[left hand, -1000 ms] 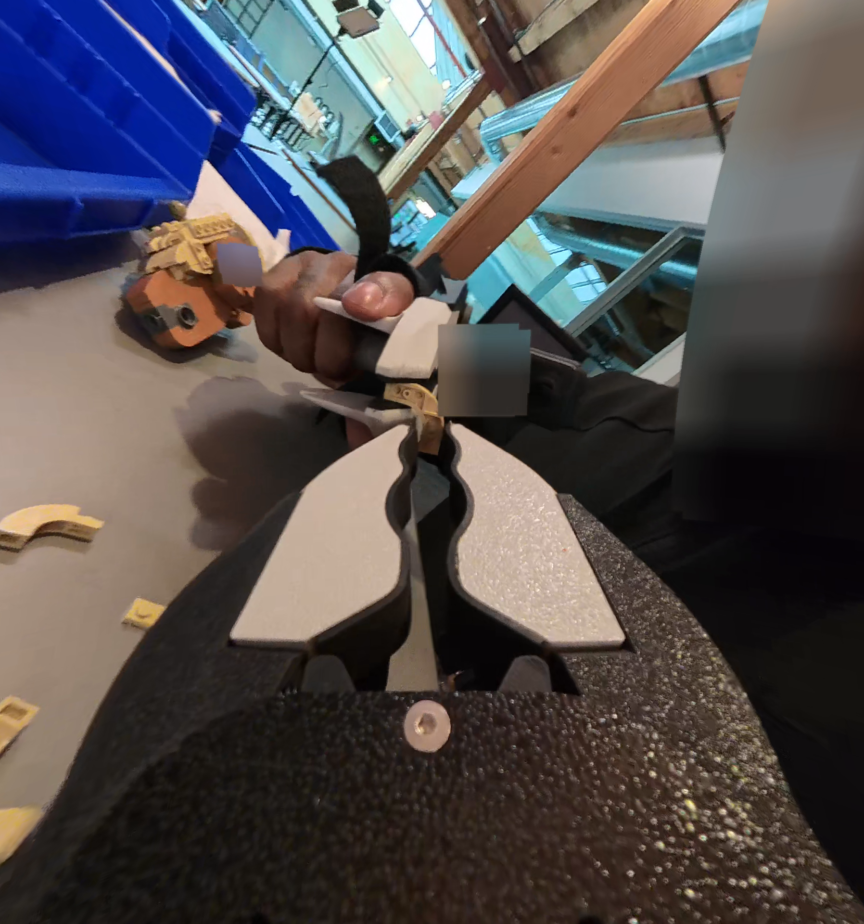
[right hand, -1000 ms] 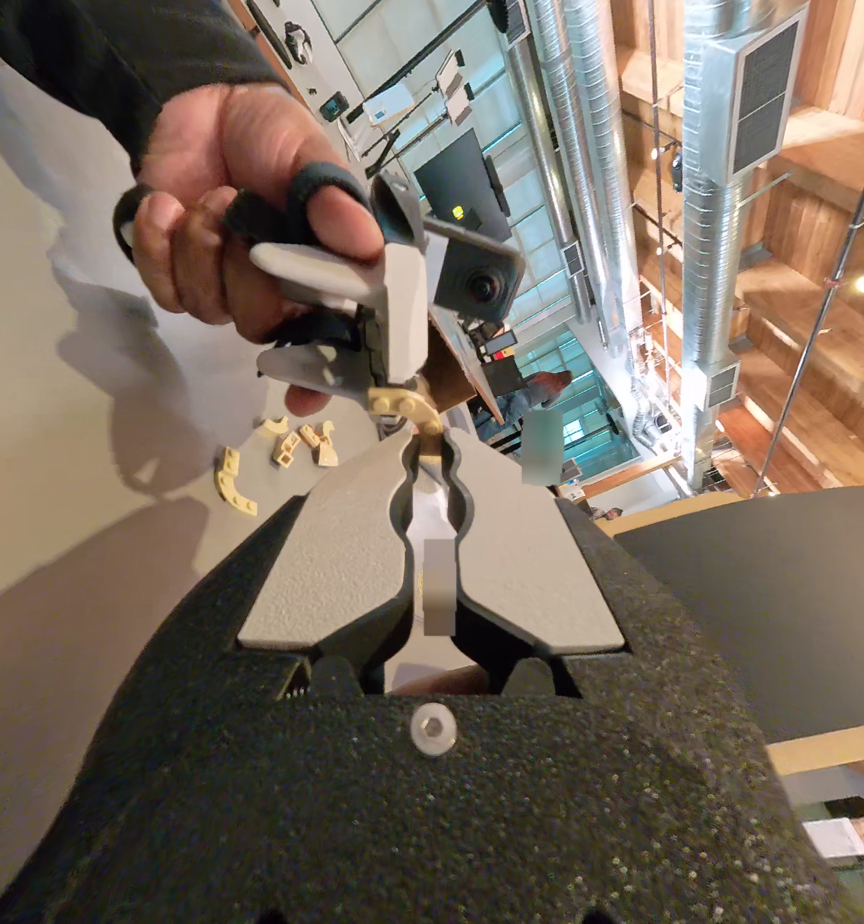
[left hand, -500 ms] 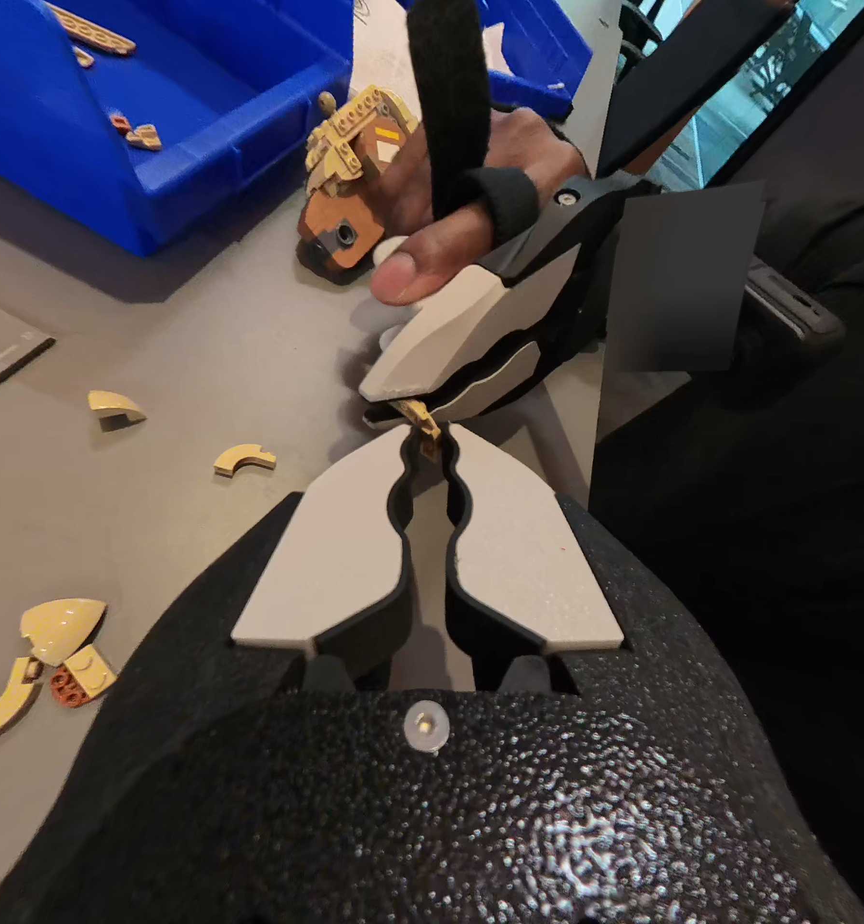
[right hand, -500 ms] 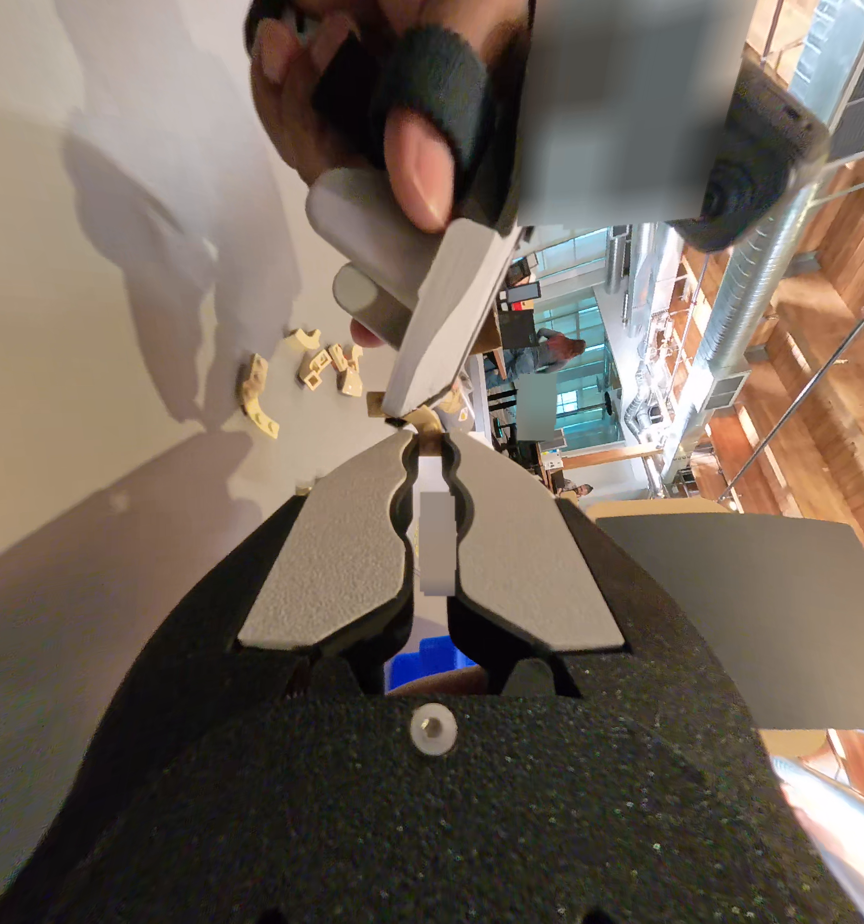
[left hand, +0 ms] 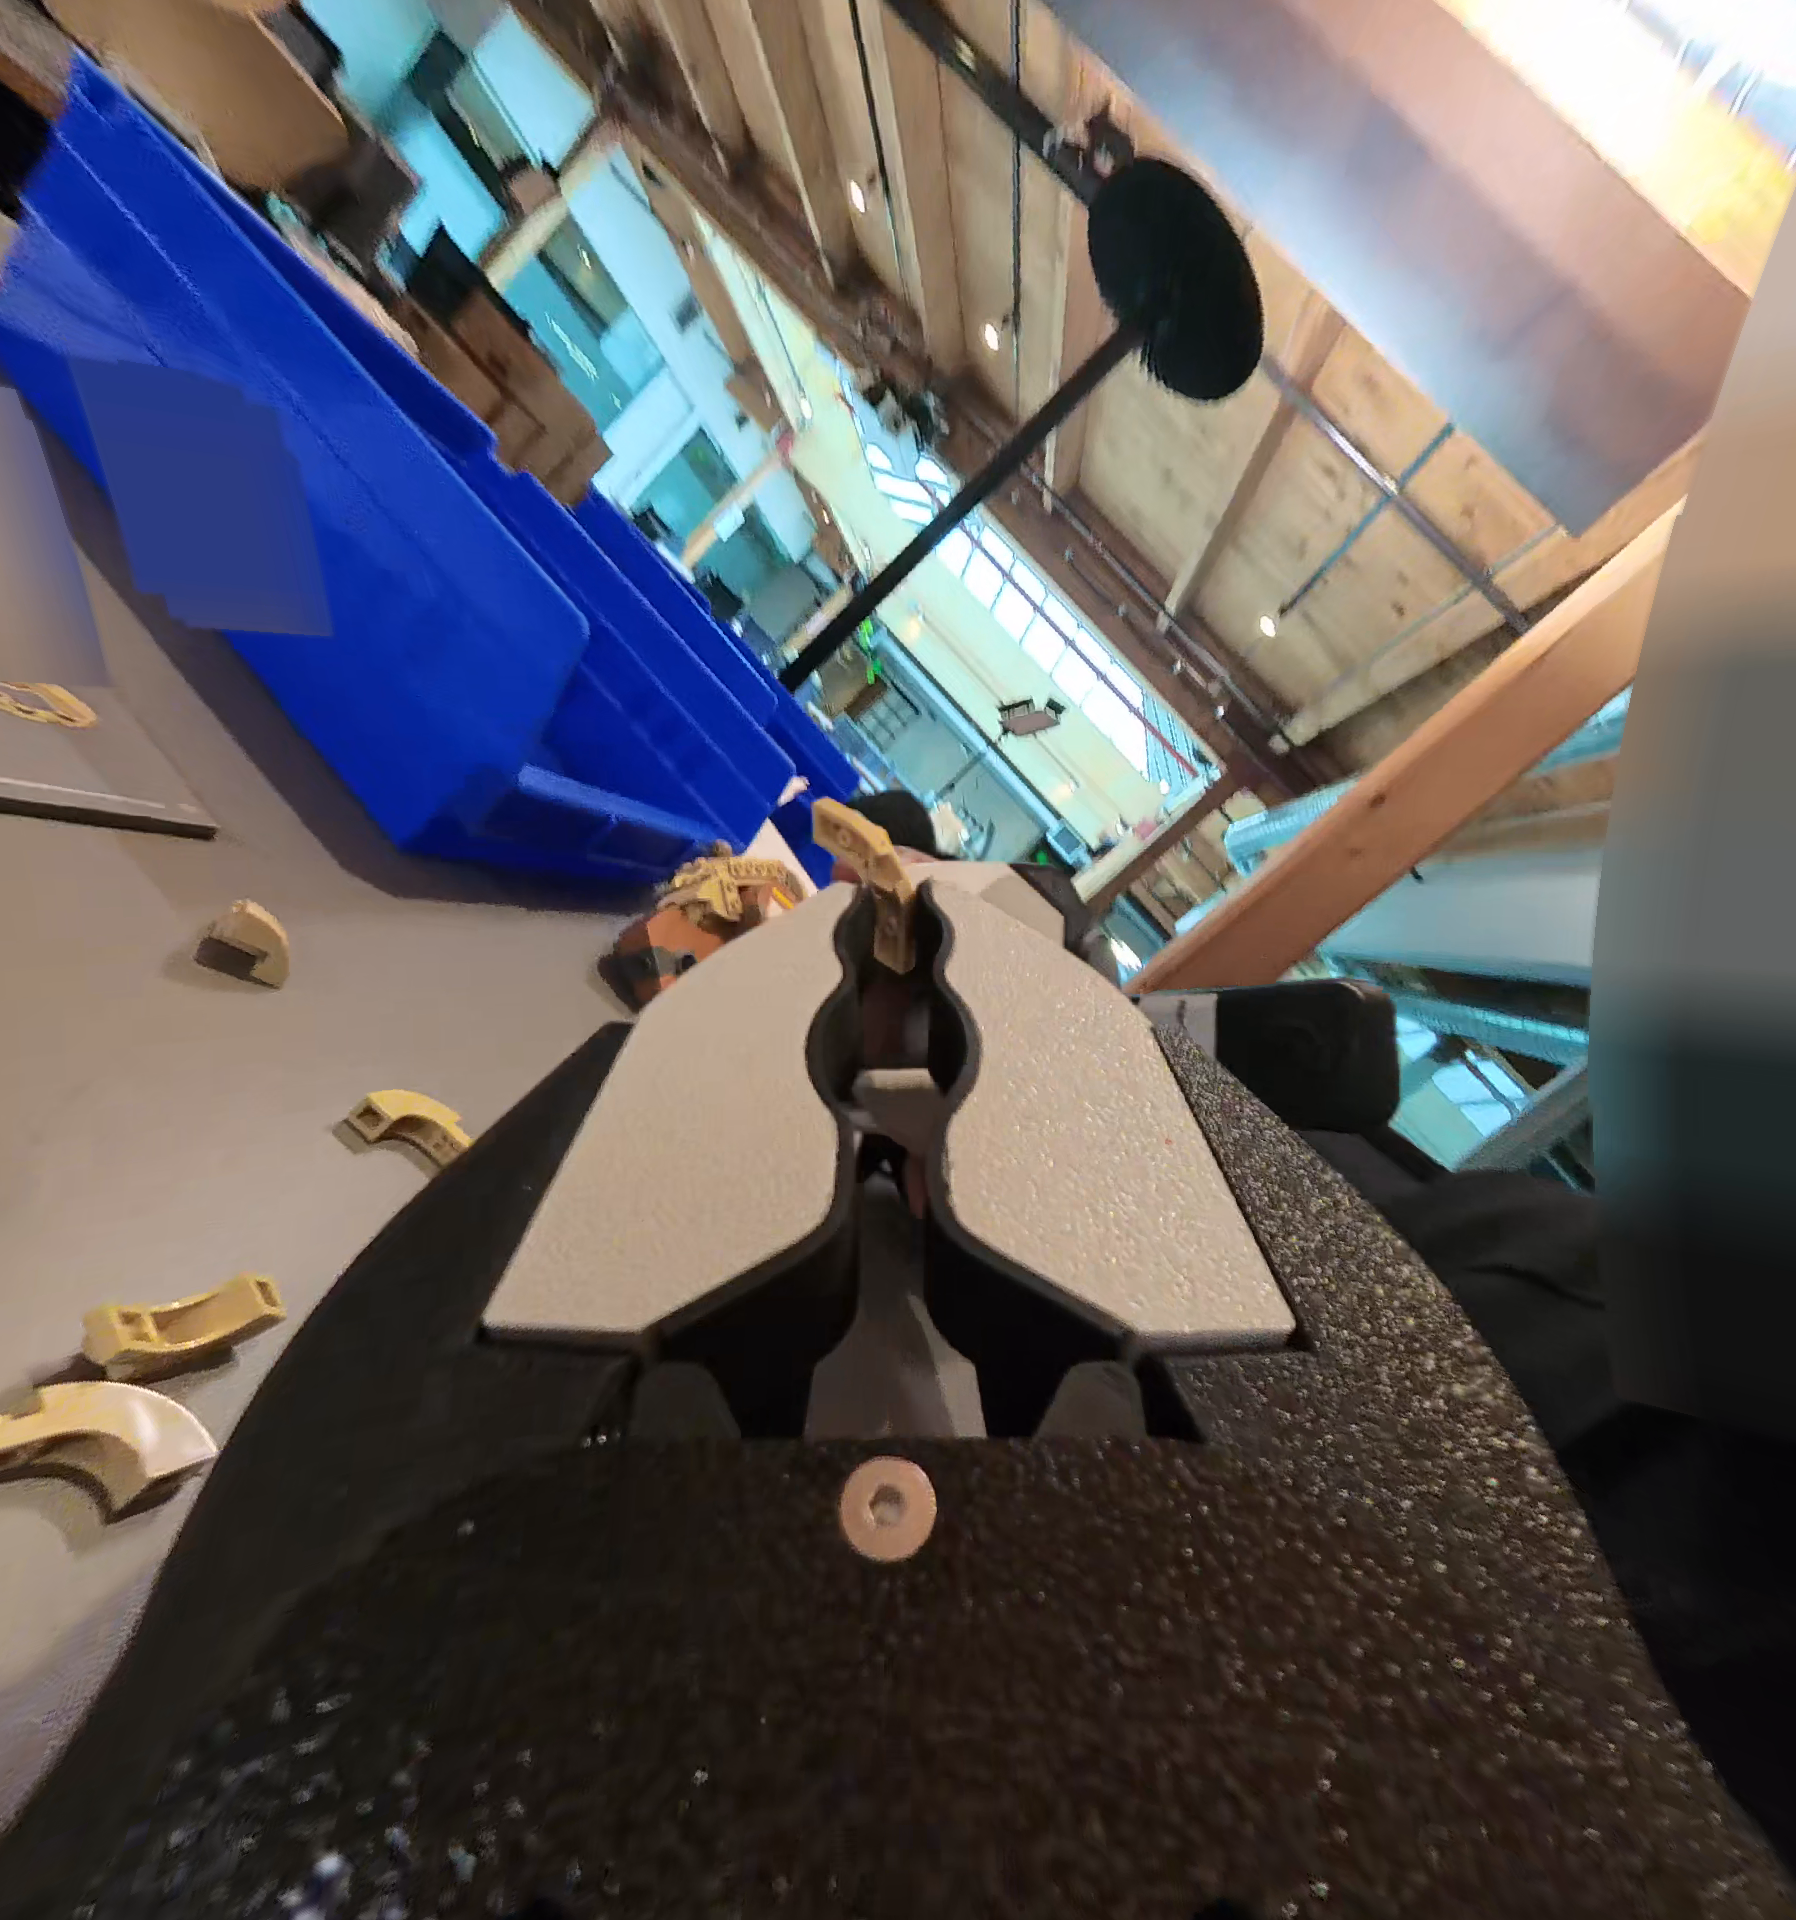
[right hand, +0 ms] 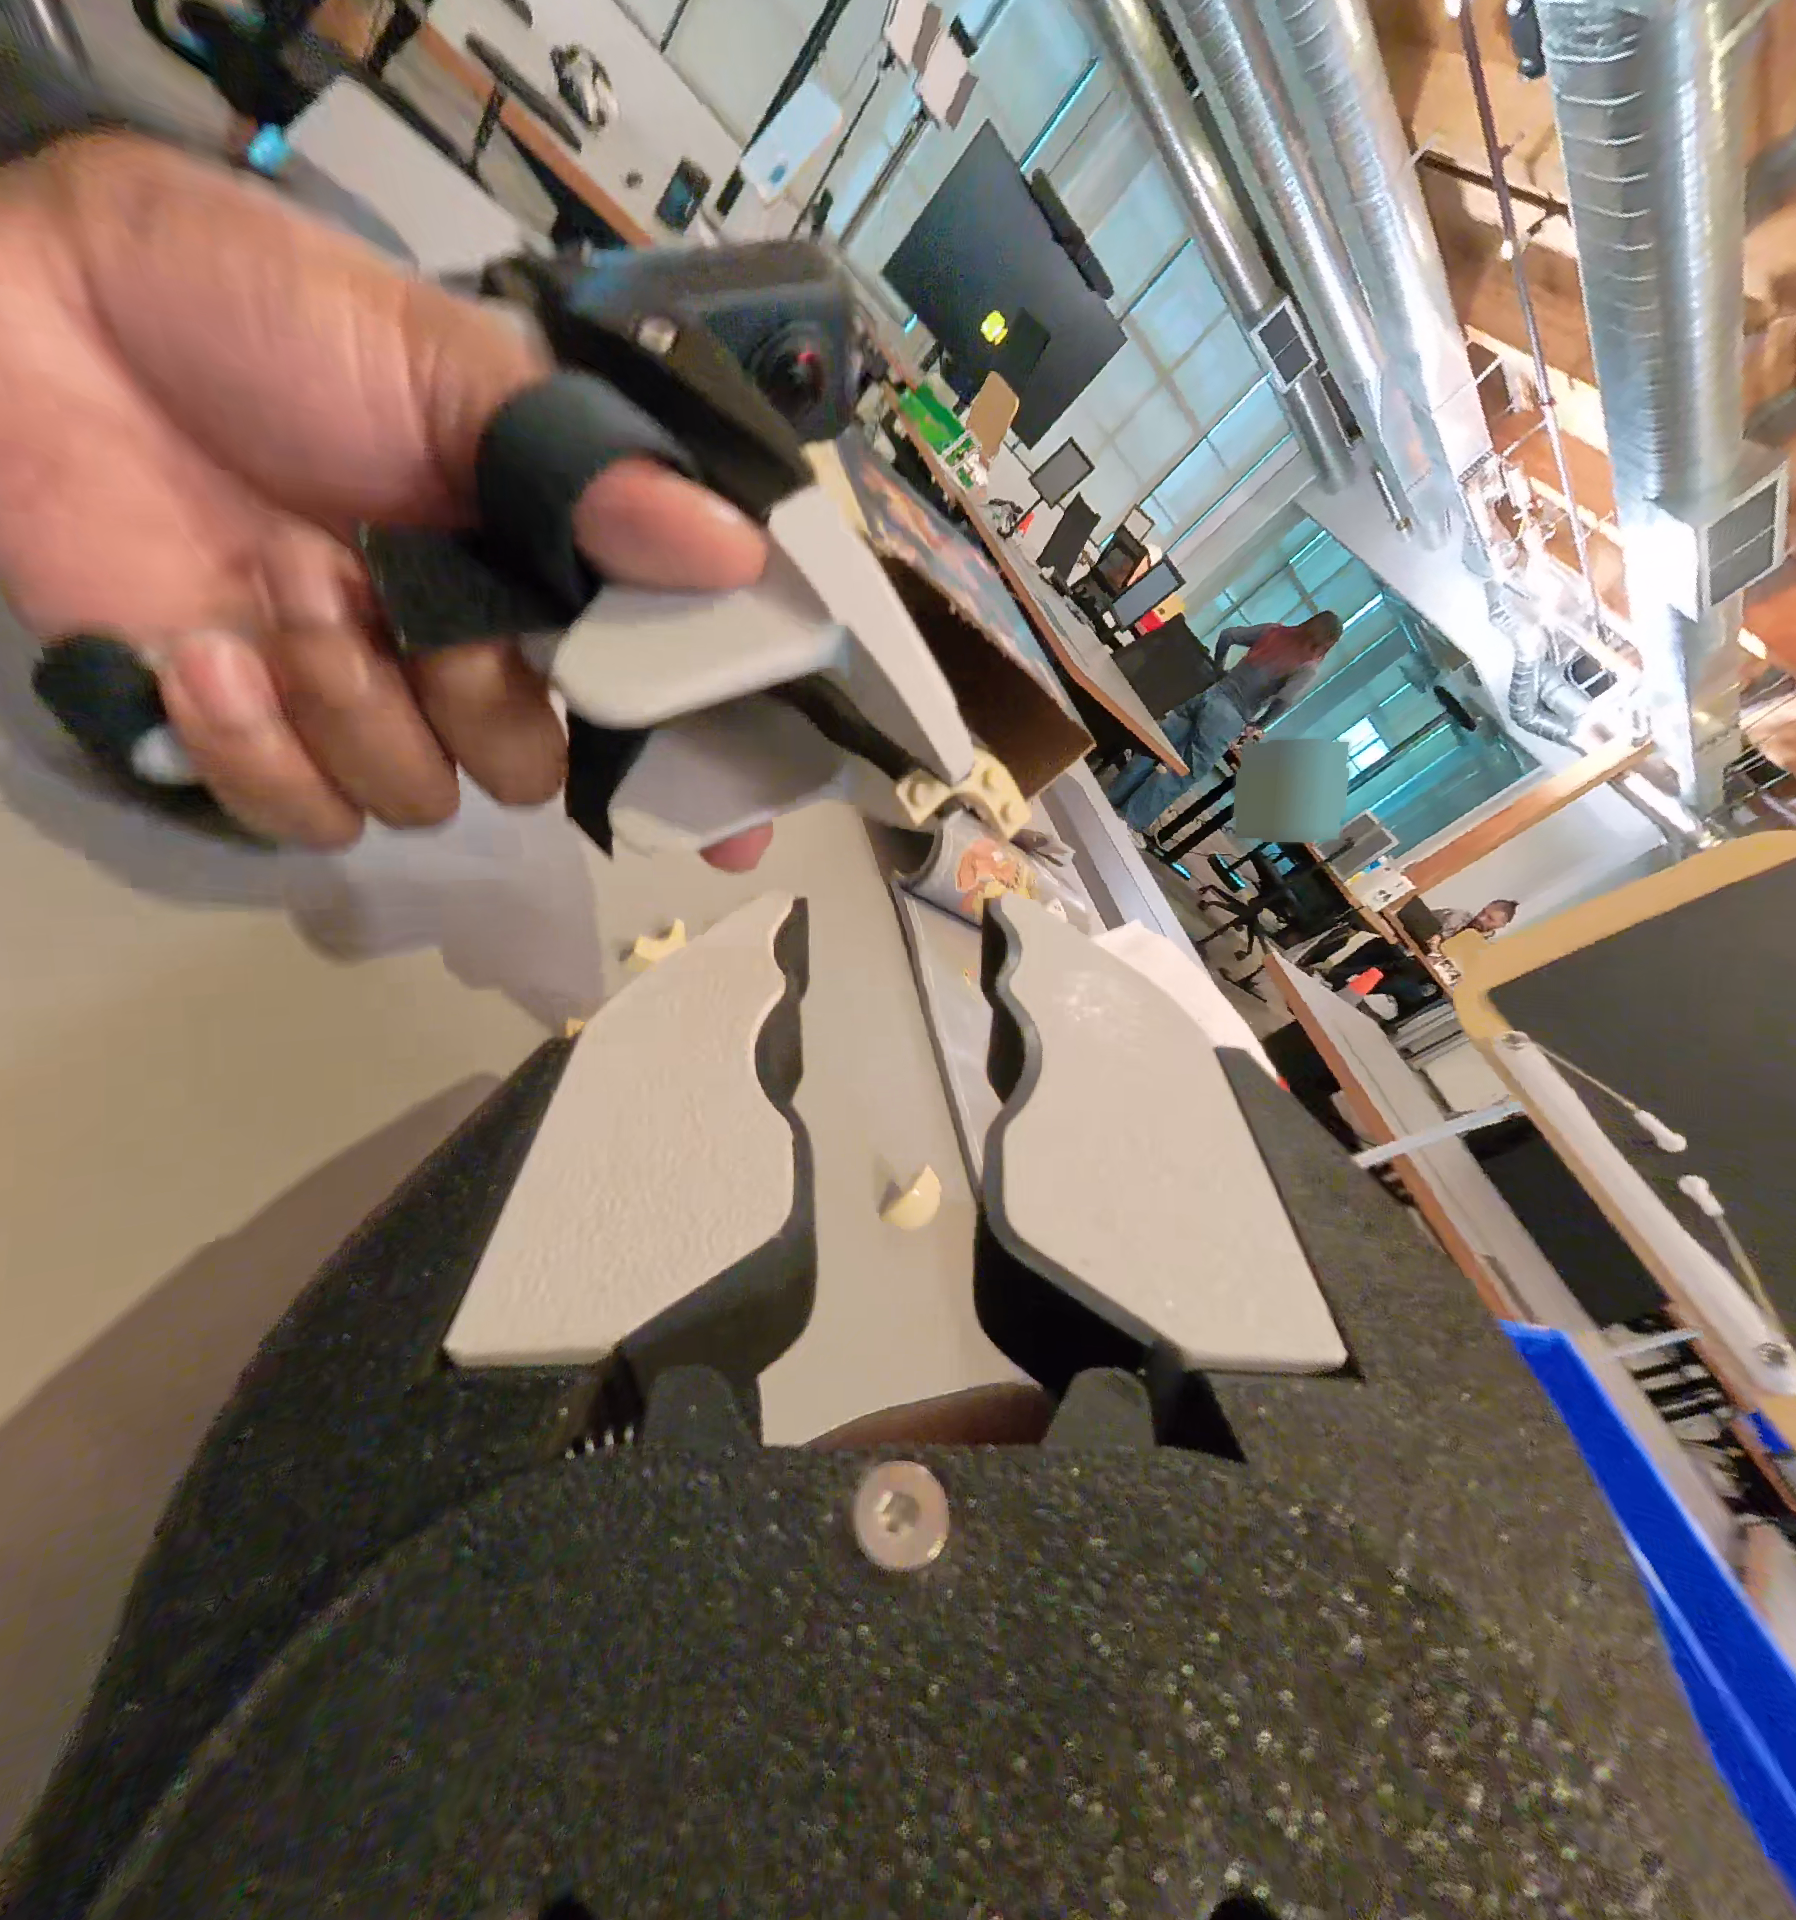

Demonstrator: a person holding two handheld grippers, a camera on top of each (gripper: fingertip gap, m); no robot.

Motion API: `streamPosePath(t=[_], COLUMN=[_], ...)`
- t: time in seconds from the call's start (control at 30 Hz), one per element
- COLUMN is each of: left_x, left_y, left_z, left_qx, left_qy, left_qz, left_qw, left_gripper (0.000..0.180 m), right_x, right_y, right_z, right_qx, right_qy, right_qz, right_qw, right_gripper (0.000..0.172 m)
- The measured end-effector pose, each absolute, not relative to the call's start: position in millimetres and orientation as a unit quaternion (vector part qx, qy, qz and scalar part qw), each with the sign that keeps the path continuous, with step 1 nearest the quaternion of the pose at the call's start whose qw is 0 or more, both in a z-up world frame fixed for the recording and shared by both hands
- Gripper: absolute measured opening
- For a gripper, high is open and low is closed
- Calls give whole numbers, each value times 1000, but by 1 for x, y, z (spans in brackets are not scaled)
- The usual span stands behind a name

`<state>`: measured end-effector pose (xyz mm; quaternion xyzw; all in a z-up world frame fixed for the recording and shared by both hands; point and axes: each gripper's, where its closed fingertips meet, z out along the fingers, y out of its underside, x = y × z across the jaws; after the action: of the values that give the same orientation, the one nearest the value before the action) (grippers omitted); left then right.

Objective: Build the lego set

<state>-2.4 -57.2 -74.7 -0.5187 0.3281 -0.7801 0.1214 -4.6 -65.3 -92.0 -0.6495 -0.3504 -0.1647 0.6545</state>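
Pinching a tan curved brick (left hand: 878,883) in the left gripper (left hand: 892,902), lifted off the surface (left hand: 146,1060); right gripper (right hand: 894,925) spread wide, empty. Thin tip grip, could easily twist loose.

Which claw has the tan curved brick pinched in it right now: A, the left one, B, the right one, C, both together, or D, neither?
A: the left claw is closed on the tan curved brick, while the right claw stands open with nothing between its fingers.
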Motion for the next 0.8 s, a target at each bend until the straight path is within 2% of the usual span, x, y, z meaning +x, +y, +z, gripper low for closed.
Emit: streamPosePath(t=[0.33,0.5,0.6,0.8], left_x=[0,2,3,5], left_y=[-67,-79,-78,-79], left_z=[-63,-58,-57,-59], left_qx=[-486,-456,-456,-461], left_qy=[246,266,265,281], left_qz=[-806,-810,-808,-795], left_qw=[234,254,262,277], left_gripper=[7,7,7,7], right_x=[-9,-9,-9,-8], right_y=[-65,-69,-70,-70], right_z=[-73,-68,-66,-67], right_qx=[-680,-682,-679,-682], right_qy=[-227,-195,-191,-191], right_qz=[-31,43,58,60], right_qw=[696,704,706,703], right_gripper=[20,16,9,8])
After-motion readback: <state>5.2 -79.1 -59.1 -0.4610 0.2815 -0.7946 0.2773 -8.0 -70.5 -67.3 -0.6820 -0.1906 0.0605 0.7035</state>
